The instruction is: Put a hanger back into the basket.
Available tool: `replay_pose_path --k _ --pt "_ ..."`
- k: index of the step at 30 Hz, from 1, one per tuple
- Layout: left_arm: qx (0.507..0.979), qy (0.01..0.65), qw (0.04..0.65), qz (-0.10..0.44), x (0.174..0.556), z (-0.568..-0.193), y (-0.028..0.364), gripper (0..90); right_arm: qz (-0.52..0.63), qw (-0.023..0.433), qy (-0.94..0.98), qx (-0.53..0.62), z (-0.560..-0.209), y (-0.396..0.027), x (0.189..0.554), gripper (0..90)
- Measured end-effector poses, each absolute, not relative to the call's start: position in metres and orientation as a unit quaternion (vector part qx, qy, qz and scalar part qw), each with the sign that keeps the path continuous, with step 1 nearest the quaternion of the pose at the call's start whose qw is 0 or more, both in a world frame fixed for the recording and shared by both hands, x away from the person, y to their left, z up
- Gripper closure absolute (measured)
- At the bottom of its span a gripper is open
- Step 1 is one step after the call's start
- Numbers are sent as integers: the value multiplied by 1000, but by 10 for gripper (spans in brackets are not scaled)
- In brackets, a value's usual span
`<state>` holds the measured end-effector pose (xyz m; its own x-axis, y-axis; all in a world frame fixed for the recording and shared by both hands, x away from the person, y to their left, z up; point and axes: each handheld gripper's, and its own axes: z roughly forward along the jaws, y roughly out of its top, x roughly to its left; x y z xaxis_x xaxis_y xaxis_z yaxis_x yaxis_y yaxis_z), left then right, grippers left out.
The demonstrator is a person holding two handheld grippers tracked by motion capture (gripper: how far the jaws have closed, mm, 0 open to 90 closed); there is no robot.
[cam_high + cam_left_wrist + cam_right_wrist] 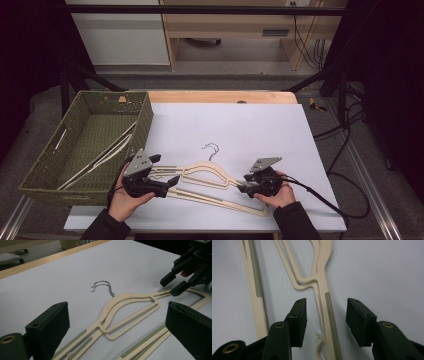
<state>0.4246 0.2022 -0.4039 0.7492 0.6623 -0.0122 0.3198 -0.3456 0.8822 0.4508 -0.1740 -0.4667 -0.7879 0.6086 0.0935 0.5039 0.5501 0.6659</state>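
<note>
Hangers (210, 177), cream plastic, lie stacked on the white surface (250, 125), not yet lifted. Right claw (325, 317) straddles one shoulder arm, pads not touching. Left claw (117, 327) spread wide over the other end. Basket (145, 117) already holds others.

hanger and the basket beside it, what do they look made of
Hanger: probably matte cream plastic or painted wood, smooth and moulded-looking, with ridged grey-green grip strips, likely rubber, and a thin shiny metal wire hook. Basket: olive woven fibre or fabric, coarse weave.
</note>
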Motion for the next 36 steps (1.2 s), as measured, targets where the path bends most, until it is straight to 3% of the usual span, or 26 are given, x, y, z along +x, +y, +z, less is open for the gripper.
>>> replay_pose_path --k 12,16,36 --pt "812 301 471 169 427 -411 195 54 327 86 895 292 -471 -169 454 687" --pt "815 300 467 164 428 -413 193 55 328 75 896 291 -471 -166 455 784" --pt "830 297 448 152 437 -420 181 59 340 55 894 286 -461 -170 452 795"
